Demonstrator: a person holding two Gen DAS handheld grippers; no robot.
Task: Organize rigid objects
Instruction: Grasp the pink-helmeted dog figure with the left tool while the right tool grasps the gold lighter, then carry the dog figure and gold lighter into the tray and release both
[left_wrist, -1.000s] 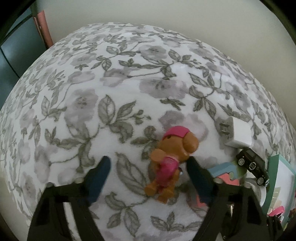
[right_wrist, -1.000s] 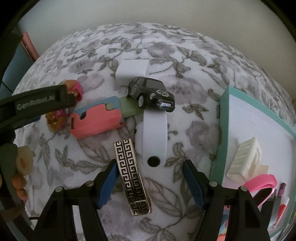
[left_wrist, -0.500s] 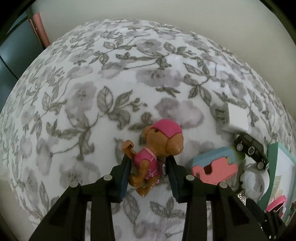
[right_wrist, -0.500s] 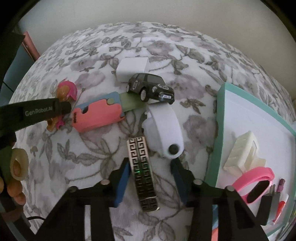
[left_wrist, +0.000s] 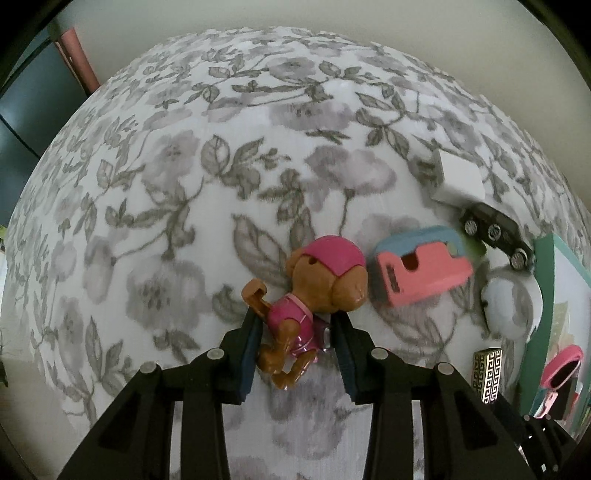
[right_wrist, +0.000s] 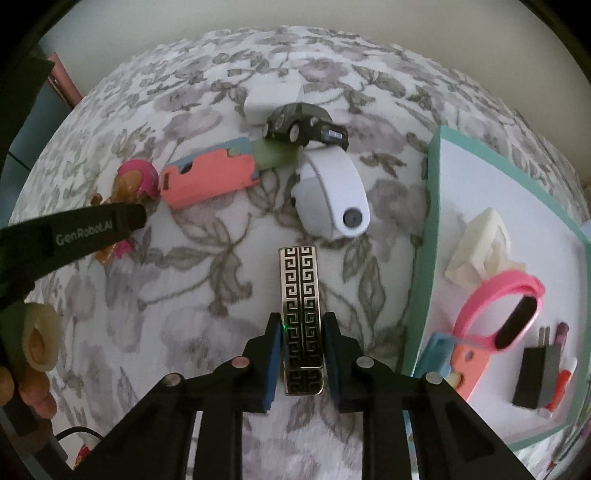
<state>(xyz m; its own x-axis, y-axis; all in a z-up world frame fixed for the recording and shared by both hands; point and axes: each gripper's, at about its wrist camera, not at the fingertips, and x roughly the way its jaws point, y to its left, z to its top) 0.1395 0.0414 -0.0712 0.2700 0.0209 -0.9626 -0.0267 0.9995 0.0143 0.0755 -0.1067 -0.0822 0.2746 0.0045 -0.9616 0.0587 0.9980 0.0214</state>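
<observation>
A soft white surface (left_wrist: 258, 155) printed with grey flowers and leaves fills both views. At its right edge sits a shallow teal-rimmed tray (right_wrist: 430, 206) with a white floor, holding a cream ribbed block (right_wrist: 476, 243), a pink wristband with a black face (right_wrist: 506, 310) and a black plug (right_wrist: 535, 373).

Loose on the cloth lie a coral and blue foam case (right_wrist: 210, 177), a white curved strap with a dark round button (right_wrist: 332, 192), a black toy car (right_wrist: 303, 123) resting against a white charger block (right_wrist: 266, 98), all close together.

The left gripper (left_wrist: 297, 347) has its fingers clamped on the body of a small brown toy puppy in a pink cap and vest (left_wrist: 314, 291), head pointing away, just beside the foam case; these fingers closed in during the last second.

The right gripper (right_wrist: 301, 350) has just been closing, and its blue-padded fingers now press both long sides of a slim rectangular silver and black bar with a Greek-key pattern (right_wrist: 299, 295), which lies lengthwise between them, near the tray's left rim.

At the lower left edge of the right view, a person's fingers (right_wrist: 35, 391) show.
</observation>
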